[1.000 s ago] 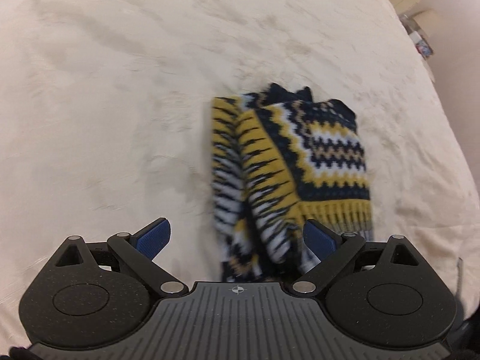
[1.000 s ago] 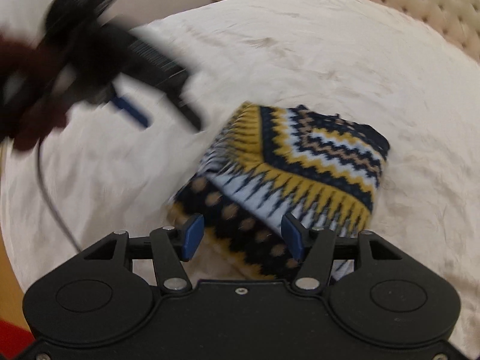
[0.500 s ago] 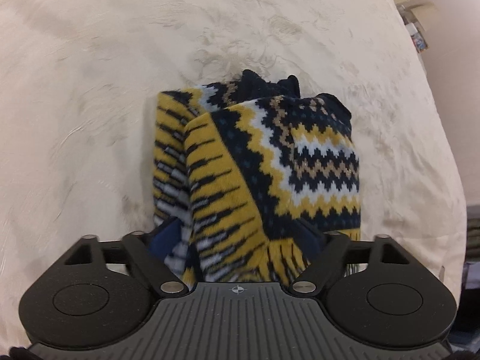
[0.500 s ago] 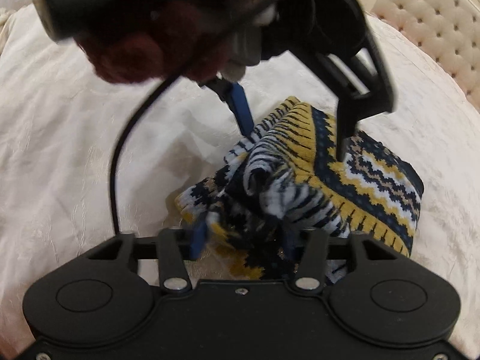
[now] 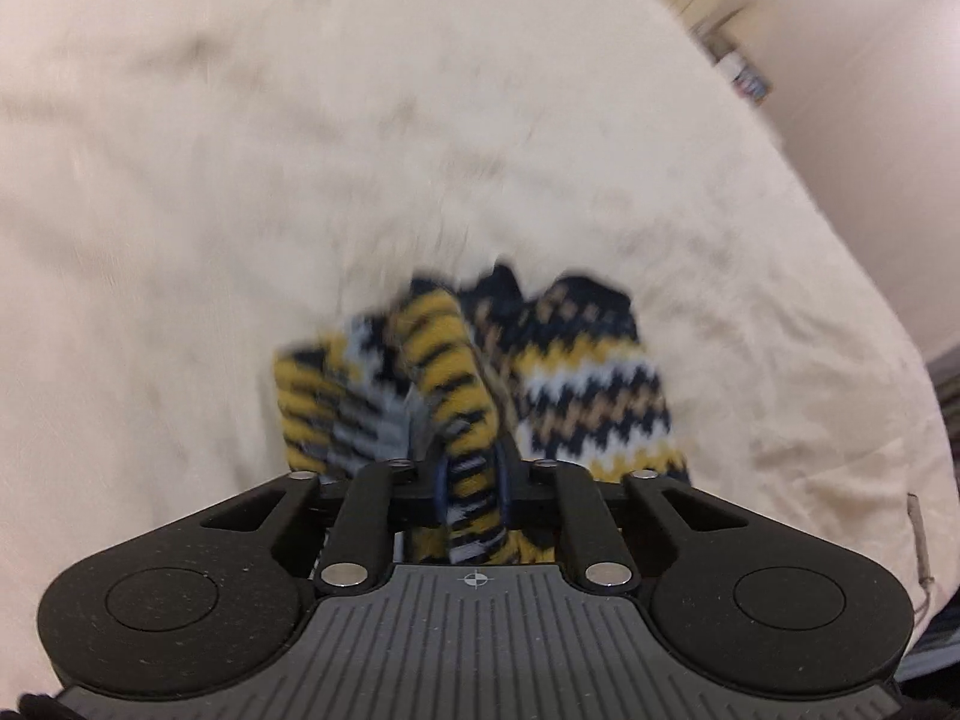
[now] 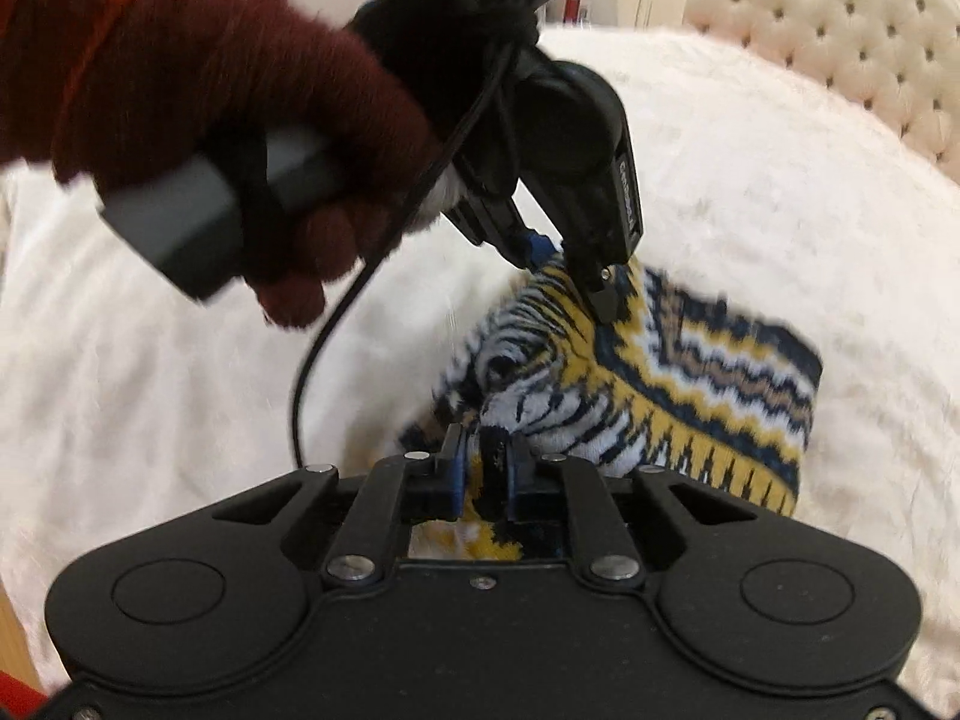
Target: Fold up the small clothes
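A small knit garment [image 5: 576,372] with yellow, navy and white zigzag bands lies bunched on a cream bed cover [image 5: 240,180]. My left gripper [image 5: 471,480] is shut on a raised fold of its near edge. My right gripper [image 6: 485,474] is shut on another fold of the same garment [image 6: 660,384], at its lower left edge. In the right wrist view the left gripper [image 6: 570,276] comes down from above onto the garment's far edge, held by a hand in a dark red glove [image 6: 240,120]. The left wrist view is blurred.
The cream bed cover [image 6: 150,360] spreads all around the garment. A tufted cream headboard [image 6: 840,30] stands at the back right. A black cable [image 6: 312,360] hangs from the left gripper. Boxes and small items [image 5: 720,30] sit beyond the bed's far right edge.
Both grippers have closed on folds of the garment; half a second ago they were open around it. The garment is more bunched and lifted at the gripped edges.
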Action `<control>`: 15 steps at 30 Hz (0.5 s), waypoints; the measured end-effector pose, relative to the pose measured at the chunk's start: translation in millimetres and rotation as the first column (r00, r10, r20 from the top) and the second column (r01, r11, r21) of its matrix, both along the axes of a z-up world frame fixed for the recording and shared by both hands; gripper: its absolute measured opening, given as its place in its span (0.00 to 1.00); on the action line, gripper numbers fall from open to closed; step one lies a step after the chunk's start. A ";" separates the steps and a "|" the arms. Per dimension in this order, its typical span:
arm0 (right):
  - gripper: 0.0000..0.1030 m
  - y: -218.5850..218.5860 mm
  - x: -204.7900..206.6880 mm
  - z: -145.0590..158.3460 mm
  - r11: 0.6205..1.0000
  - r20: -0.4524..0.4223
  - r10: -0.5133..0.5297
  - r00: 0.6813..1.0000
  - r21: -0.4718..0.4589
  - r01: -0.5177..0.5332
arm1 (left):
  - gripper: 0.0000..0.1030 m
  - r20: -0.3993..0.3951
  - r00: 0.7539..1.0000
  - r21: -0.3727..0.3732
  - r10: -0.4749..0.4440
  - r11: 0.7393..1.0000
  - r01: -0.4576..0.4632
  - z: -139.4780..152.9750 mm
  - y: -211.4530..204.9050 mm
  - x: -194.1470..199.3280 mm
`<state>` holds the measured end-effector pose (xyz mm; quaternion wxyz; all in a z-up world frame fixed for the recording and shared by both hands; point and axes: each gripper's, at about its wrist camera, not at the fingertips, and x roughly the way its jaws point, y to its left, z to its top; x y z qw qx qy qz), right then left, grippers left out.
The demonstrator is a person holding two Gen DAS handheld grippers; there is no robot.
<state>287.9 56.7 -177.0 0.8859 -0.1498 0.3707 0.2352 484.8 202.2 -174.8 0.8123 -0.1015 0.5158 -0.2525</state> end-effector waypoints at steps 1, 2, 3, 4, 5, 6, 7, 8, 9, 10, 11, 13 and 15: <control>0.19 2.6 0.4 0.7 1.000 -0.002 0.013 1.000 0.004 -0.013 | 0.10 0.000 1.000 0.005 0.004 1.000 -0.004 1.3 3.4 1.6; 0.19 6.0 2.1 -1.8 1.000 -0.014 0.024 1.000 0.007 -0.024 | 0.10 -0.015 1.000 0.008 0.011 1.000 -0.011 -0.9 7.7 4.3; 0.19 9.9 5.0 -7.7 0.999 -0.032 0.036 0.999 0.005 -0.036 | 0.10 -0.031 0.999 0.016 0.021 1.000 -0.020 -5.5 10.8 7.2; 0.20 14.4 7.2 -14.3 0.999 -0.051 0.048 0.998 -0.003 -0.048 | 0.10 -0.045 0.999 0.035 0.030 0.999 -0.028 -11.9 13.9 10.0; 0.20 19.5 10.2 -22.1 0.998 -0.069 0.058 0.996 -0.010 -0.059 | 0.10 -0.051 0.998 0.054 0.037 0.998 -0.035 -16.9 15.1 11.7; 0.20 24.5 14.1 -29.6 0.997 -0.089 0.068 0.994 -0.018 -0.070 | 0.10 -0.059 0.997 0.070 0.042 0.997 -0.038 -22.9 16.3 12.7; 0.20 29.6 18.3 -37.5 0.996 -0.114 0.079 0.990 -0.028 -0.083 | 0.10 -0.067 0.997 0.081 0.046 0.996 -0.041 -28.2 16.3 13.5; 0.21 34.2 22.6 -45.9 0.995 -0.143 0.087 0.986 -0.034 -0.093 | 0.11 -0.071 0.996 0.094 0.051 0.995 -0.045 -33.1 17.1 14.0; 0.24 37.6 26.0 -53.1 0.994 -0.179 0.093 0.979 -0.041 -0.102 | 0.11 -0.073 0.996 0.112 0.049 0.993 -0.041 -38.3 17.0 14.8; 0.30 39.8 29.0 -59.1 0.992 -0.221 0.100 0.970 -0.048 -0.113 | 0.12 -0.081 0.996 0.130 0.045 0.991 -0.034 -43.8 16.4 16.1; 0.33 39.1 31.0 -62.4 0.992 -0.235 0.105 0.966 -0.045 -0.118 | 0.14 -0.087 0.995 0.141 0.044 0.990 -0.031 -46.1 15.4 16.0; 0.47 35.1 28.6 -58.1 0.992 -0.224 0.122 0.967 -0.013 -0.128 | 0.19 -0.091 0.995 0.142 0.040 0.990 -0.027 -49.4 14.9 15.7; 0.55 26.9 23.6 -50.8 0.991 -0.219 0.137 0.966 0.035 -0.133 | 0.28 -0.084 0.995 0.143 0.050 0.989 -0.037 -45.5 17.1 14.8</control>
